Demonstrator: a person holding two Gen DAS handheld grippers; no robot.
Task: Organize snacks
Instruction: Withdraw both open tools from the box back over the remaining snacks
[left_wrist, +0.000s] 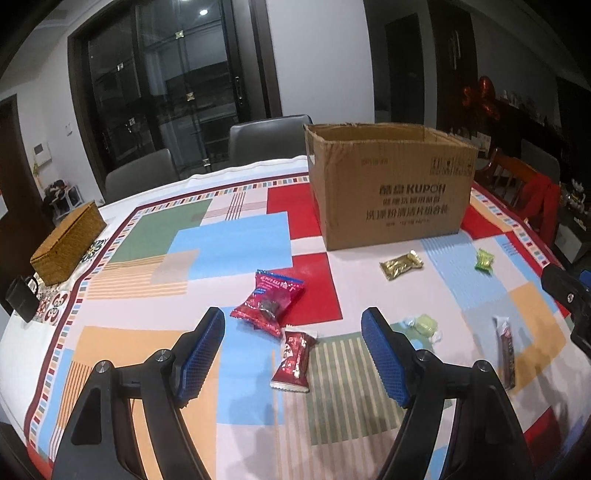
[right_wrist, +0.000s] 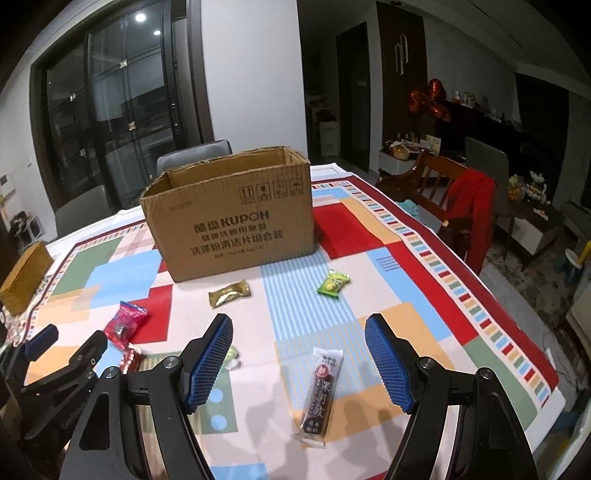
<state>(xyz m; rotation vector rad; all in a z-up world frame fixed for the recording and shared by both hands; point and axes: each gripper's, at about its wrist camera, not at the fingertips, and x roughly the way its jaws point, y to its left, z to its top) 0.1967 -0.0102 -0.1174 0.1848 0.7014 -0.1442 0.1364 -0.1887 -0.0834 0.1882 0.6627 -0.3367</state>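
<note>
Your left gripper (left_wrist: 293, 360) hovers with its blue pads spread wide and nothing between them; below the gap, on the patterned tablecloth (left_wrist: 236, 240), lies a small dark-red snack packet (left_wrist: 294, 360), and just beyond it a larger bright-red packet (left_wrist: 268, 303), the two close together near the middle of the table. Your right gripper (right_wrist: 299, 363) is spread just as wide and also empty; a long dark snack bar (right_wrist: 320, 397) lies lengthwise on the cloth in the gap between its pads, which do not touch it. The open cardboard box (right_wrist: 236, 221) stands upright on the far side of the table, its top flaps gone and its printed face turned toward you. In front of the box a gold packet (right_wrist: 229, 293) lies slightly to the left, and a green packet (right_wrist: 333, 282) lies further right, both well apart from your grippers. A pale green sweet (left_wrist: 424, 325) sits just right of your left gripper's right pad, between your two grippers. At the far left edge of the table you have a woven box (left_wrist: 68, 243), with a small black object (left_wrist: 22, 302) beside it. Grey chairs (left_wrist: 269, 140) stand behind the table, and a wooden chair with red cloth (right_wrist: 469, 206) stands off to the right.
</note>
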